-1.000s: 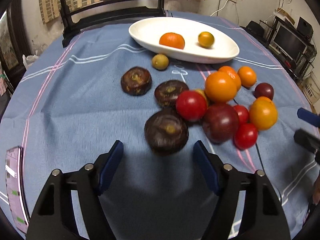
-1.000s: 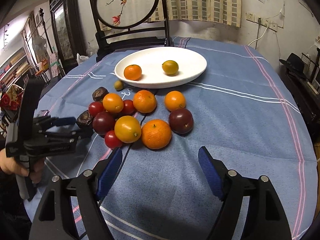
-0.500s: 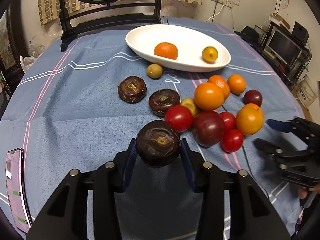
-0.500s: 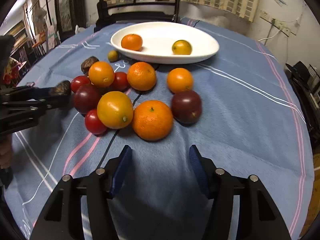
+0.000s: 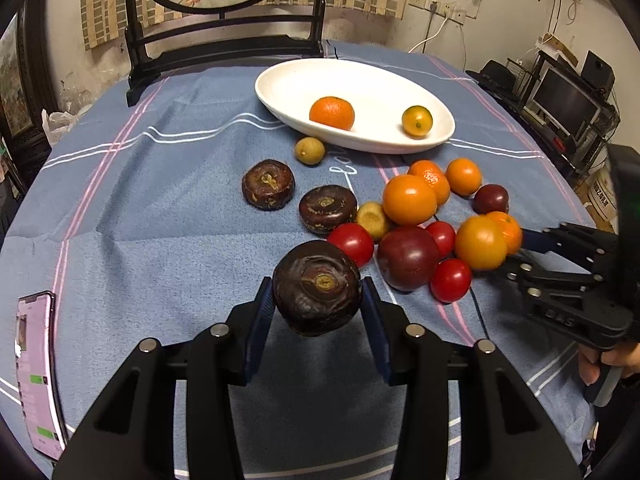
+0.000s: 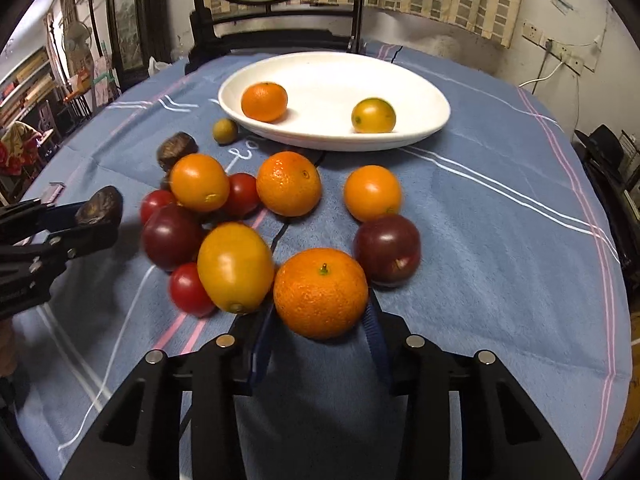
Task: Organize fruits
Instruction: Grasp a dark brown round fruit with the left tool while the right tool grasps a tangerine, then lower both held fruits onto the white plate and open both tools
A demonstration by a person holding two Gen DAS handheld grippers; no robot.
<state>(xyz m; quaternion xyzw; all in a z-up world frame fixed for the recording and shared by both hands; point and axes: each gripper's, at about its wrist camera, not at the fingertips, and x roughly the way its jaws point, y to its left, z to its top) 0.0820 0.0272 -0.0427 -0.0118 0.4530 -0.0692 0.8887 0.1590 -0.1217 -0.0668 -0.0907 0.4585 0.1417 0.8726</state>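
Note:
My left gripper (image 5: 317, 300) is shut on a dark brown water chestnut (image 5: 317, 292) and holds it above the blue cloth; it also shows in the right wrist view (image 6: 100, 208). My right gripper (image 6: 320, 320) has its fingers closed against the sides of a large mandarin (image 6: 321, 293) at the near edge of the fruit pile; it shows at the right of the left wrist view (image 5: 516, 246). A white oval plate (image 5: 280, 88) behind the pile holds a mandarin (image 5: 332, 113) and a small yellow-green citrus (image 5: 417, 121).
Two more water chestnuts (image 5: 268, 185) (image 5: 328, 208), tomatoes (image 5: 351, 242), plums (image 5: 408, 258), oranges (image 5: 409, 200) and a small green fruit (image 5: 309, 151) lie on the cloth. A phone (image 5: 36, 372) lies at the left edge. A dark chair (image 5: 224, 40) stands behind the table.
My left gripper closed on the water chestnut and lifted it. My right gripper moved forward to the large mandarin and closed around it.

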